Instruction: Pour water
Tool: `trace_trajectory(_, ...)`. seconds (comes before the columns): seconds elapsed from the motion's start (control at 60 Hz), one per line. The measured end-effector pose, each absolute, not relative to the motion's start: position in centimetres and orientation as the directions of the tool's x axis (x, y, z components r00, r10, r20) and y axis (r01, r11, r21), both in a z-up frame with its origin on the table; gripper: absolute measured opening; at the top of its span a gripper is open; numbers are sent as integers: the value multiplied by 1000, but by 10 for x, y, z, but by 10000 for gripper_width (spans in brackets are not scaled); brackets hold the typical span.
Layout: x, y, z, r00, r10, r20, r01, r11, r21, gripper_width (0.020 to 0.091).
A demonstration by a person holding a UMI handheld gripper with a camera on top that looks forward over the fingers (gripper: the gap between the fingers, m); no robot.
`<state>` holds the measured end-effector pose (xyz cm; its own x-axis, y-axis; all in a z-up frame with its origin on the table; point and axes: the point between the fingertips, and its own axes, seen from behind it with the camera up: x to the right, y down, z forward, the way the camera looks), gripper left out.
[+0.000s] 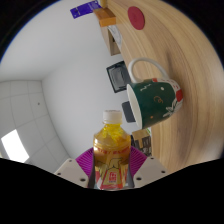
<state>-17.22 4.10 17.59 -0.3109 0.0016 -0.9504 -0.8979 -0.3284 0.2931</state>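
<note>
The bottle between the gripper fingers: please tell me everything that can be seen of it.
The bottle is clear plastic, filled with yellow-orange liquid. It has a yellow screw cap, still on, and a label in yellow and red around its lower body. It stands roughly upright between the fingers of the gripper, whose pink pads press on its sides, so it looks gripped. Its bottom is hidden. Just beyond it, a green mug with a white inside sits on a wooden table.

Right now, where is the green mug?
In the gripper view the mug is just beyond the bottle held in the claw, tilted at the wooden table's edge.
</note>
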Motion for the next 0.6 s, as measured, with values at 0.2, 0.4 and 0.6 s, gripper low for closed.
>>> trace_trajectory(0.2, -169, 42, 181, -503, -33, -864, -806, -341, 483, 451)
trace_trajectory(0.4, -186, 35, 191, -410, -45, -911, -828, -400, 393, 452)
trace_trajectory(0.6, -90, 13, 298, 277, 259, -925, -942, -116, -315, 455)
